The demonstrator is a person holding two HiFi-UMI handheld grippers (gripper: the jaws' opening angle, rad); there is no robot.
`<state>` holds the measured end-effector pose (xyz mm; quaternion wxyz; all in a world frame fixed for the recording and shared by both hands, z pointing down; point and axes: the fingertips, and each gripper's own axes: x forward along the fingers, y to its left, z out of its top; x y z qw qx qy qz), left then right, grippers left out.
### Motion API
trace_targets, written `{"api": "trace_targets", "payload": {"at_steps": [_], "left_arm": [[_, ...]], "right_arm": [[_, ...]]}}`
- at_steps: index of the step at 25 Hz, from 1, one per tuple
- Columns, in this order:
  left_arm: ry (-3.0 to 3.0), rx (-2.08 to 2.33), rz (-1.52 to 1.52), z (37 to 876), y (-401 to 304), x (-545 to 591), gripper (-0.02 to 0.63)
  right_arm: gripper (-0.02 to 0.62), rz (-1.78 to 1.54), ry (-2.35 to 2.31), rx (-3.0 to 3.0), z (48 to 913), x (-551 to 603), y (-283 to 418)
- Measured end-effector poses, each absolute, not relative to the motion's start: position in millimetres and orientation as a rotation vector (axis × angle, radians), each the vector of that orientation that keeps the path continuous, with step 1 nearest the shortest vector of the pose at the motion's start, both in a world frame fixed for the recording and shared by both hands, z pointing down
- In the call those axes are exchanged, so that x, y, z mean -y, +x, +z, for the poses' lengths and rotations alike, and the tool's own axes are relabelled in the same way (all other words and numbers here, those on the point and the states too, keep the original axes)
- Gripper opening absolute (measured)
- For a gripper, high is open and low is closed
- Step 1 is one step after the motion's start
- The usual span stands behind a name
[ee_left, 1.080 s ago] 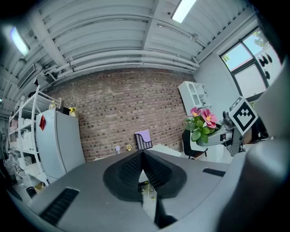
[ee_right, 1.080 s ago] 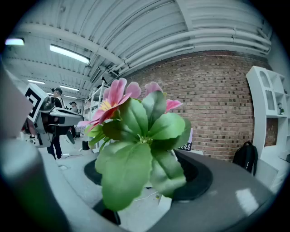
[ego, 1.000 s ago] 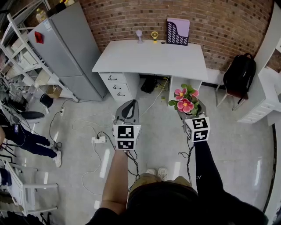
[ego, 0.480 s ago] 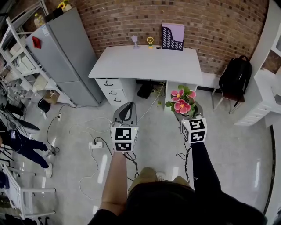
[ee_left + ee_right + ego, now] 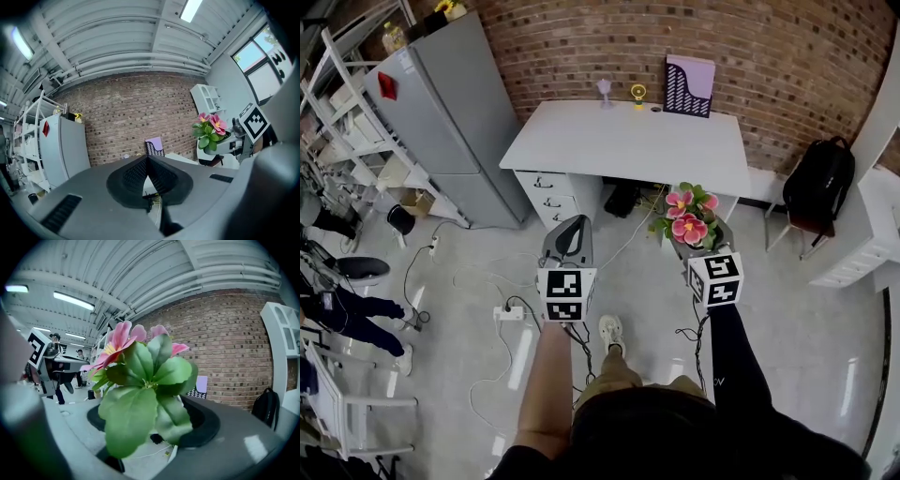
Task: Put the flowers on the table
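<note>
The flowers (image 5: 689,219), pink blooms with green leaves in a small pot, sit between the jaws of my right gripper (image 5: 695,240), which is shut on them. They are held over the floor, just short of the white table (image 5: 628,142). In the right gripper view the flowers (image 5: 140,380) fill the middle and hide the pot and the jaw tips. My left gripper (image 5: 568,238) is level beside them, shut, with nothing in it. In the left gripper view its jaws meet at a point, and the flowers (image 5: 211,131) show at the right.
A grey fridge (image 5: 441,103) stands left of the table, with metal shelving (image 5: 342,103) beyond it. A purple file holder (image 5: 687,73) and small ornaments stand at the table's back edge. A black backpack (image 5: 820,178) sits on a chair at the right. A power strip (image 5: 508,312) and cables lie on the floor.
I have stepped forward: one foot now shows ahead on the floor. Both grippers and the flowers sit a little closer to the table's front edge. Neither gripper's state has changed.
</note>
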<state>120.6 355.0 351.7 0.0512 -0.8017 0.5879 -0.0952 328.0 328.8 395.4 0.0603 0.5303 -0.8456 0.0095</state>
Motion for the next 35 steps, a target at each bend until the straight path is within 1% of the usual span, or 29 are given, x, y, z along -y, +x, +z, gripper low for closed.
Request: {"api": "trace_targets", "payload": {"at_steps": [13, 23, 29, 35], "left_arm": [[-2.392, -1.828, -0.285, 343, 47, -203, 0.008], [-2.362, -1.882, -0.248, 342, -29, -90, 0.008], [-2.363, -1.893, -0.230, 343, -54, -48, 0.008], [-2.328, -1.898, -0.212, 344, -67, -21, 0.008]], "right_arm": [[0.341, 0.018, 1.563, 2.607, 393, -173, 250], [0.341, 0.015, 1.577, 2.605, 388, -61, 188], [0.341, -0.016, 1.551, 2.636, 384, -25, 156], [0.341, -0.027, 1.524, 2.668, 390, 10, 143]]}}
